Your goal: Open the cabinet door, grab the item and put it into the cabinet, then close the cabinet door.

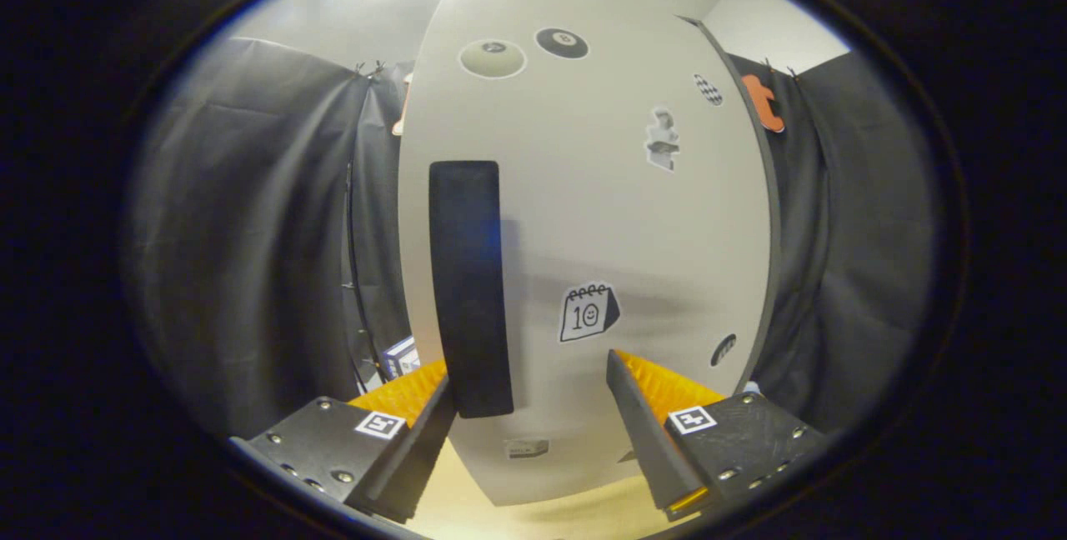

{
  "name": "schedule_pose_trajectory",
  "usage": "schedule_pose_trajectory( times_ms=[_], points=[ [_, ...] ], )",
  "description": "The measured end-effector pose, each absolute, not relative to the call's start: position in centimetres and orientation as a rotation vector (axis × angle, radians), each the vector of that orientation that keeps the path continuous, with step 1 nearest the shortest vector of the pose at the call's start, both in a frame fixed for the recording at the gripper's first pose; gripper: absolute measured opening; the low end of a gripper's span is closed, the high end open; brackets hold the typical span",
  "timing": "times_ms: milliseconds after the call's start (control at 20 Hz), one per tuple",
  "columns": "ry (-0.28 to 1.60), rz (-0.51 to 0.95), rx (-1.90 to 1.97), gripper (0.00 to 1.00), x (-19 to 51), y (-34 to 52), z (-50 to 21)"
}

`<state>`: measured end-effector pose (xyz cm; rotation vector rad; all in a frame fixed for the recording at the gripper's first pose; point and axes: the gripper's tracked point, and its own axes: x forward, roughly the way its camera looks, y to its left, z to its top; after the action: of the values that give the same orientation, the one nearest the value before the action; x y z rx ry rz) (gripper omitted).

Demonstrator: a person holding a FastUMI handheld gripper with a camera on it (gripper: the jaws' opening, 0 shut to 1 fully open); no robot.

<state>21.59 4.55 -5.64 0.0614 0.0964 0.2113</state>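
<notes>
The claw (533,390) is open, its fingers spread apart and empty. The door (617,215) stands shut just ahead. Its handle (468,286), long axis upright, lies toward the left finger, its lower end just beside that fingertip, not centred in the gap.

Black cloth (250,215) hangs as the booth wall on both sides. A pale wall section (775,19) shows above the cloth on one side. A light wooden desk (533,515) surface lies below.
</notes>
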Motion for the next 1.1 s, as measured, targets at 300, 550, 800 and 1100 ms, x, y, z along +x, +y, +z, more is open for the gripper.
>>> schedule_pose_trajectory(
  times_ms=[300,550,800,1100],
  points=[
    [0.064,0.164,0.025,0.99,26.0,7.1,-5.8],
    [0.065,0.144,0.039,0.99,28.4,7.6,-6.1],
    [0.039,0.117,0.043,0.99,30.0,8.0,-6.5],
    [0.024,0.072,0.044,0.99,30.1,8.1,-6.5]
  ],
)
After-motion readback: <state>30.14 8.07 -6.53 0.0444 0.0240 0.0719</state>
